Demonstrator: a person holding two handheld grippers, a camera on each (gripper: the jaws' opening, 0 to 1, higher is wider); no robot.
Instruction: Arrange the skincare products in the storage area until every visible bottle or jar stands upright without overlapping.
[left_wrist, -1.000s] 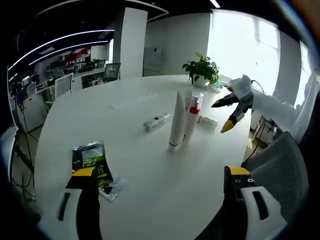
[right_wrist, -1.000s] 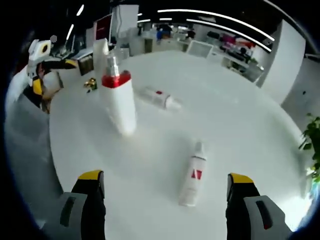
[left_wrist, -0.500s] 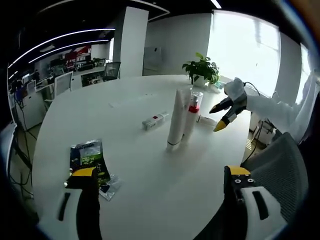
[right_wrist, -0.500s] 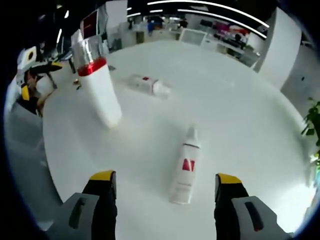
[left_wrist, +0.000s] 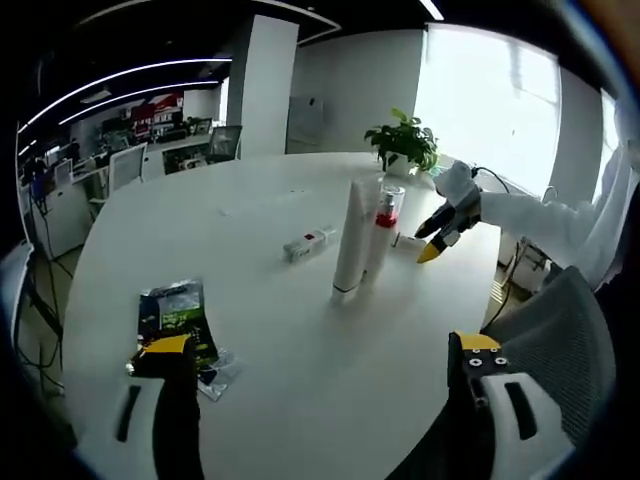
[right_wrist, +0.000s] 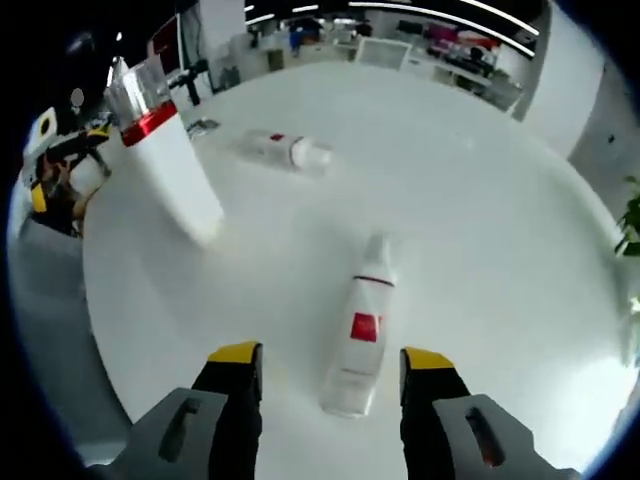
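Observation:
A tall white tube (left_wrist: 350, 240) and a white bottle with a red band (left_wrist: 382, 233) stand upright side by side mid-table. A small white bottle (left_wrist: 308, 242) lies flat to their left. Another white bottle with a red logo (right_wrist: 360, 330) lies on its side, its base between the jaws of my right gripper (right_wrist: 331, 354), which is open with a gap on each side. From the left gripper view, that right gripper (left_wrist: 432, 240) hovers low over this lying bottle (left_wrist: 408, 241). My left gripper (left_wrist: 325, 370) is open and holds nothing, near the table's edge.
A black sachet packet (left_wrist: 178, 318) lies near my left jaw. A potted plant (left_wrist: 405, 142) stands at the far edge of the round white table (left_wrist: 250, 200). A grey mesh chair (left_wrist: 560, 330) sits at the right. The red-banded bottle (right_wrist: 168, 165) stands left of my right gripper.
My right gripper has moved down and forward to the lying red-logo bottle, and its jaws have narrowed around the bottle's base. My left gripper has stayed put.

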